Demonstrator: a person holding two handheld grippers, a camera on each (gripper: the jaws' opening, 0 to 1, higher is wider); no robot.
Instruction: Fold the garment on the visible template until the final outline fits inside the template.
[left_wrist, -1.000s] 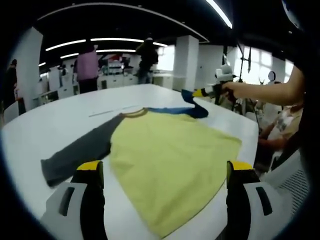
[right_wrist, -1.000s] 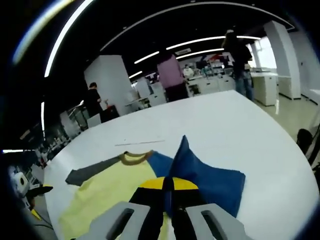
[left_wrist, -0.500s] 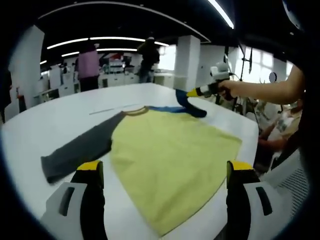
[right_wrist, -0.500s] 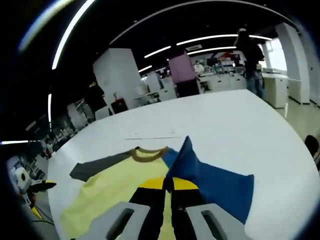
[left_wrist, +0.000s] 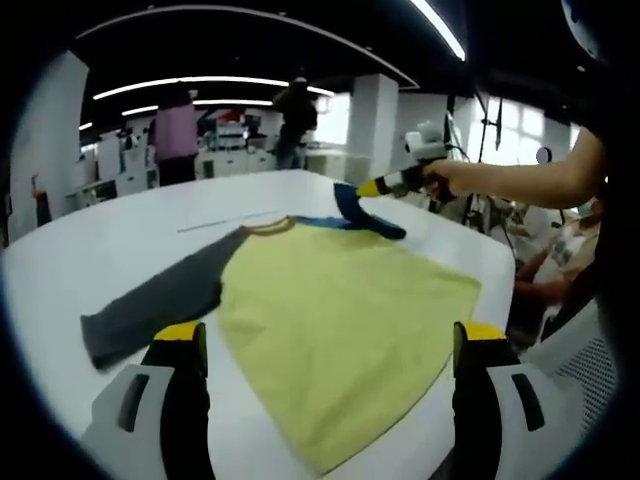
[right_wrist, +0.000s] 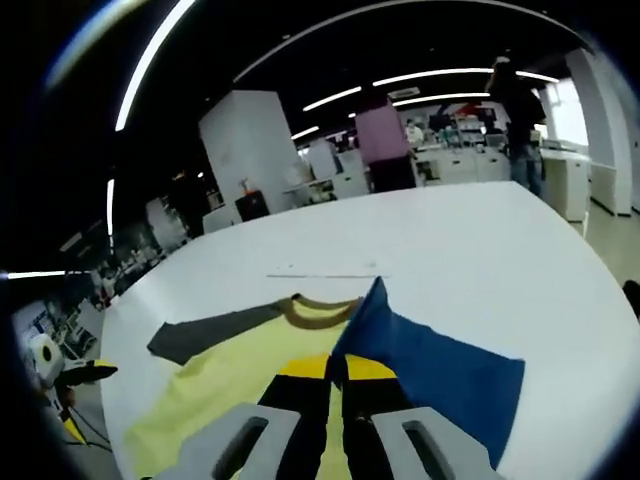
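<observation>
A yellow shirt (left_wrist: 340, 310) lies spread flat on a big white table (left_wrist: 120, 240), its hem reaching close to the near edge. One grey sleeve (left_wrist: 155, 305) stretches flat toward the table's left side. The other sleeve is blue (right_wrist: 440, 365), and the right claw (right_wrist: 335, 375) has its jaws pinched tight on that cloth, lifting it into a peak above the shirt's shoulder near the brown collar (right_wrist: 315, 308). From the left gripper view, the same claw (left_wrist: 385, 185) hangs over the table's far right edge, held by a person's bare arm (left_wrist: 520, 180). The left claw (left_wrist: 325, 345) stands wide open above the shirt's hem, its yellow-tipped jaws apart and touching nothing. A thin pale line (right_wrist: 320, 275) marks the table beyond the collar. People (left_wrist: 175, 130) stand in the background.
</observation>
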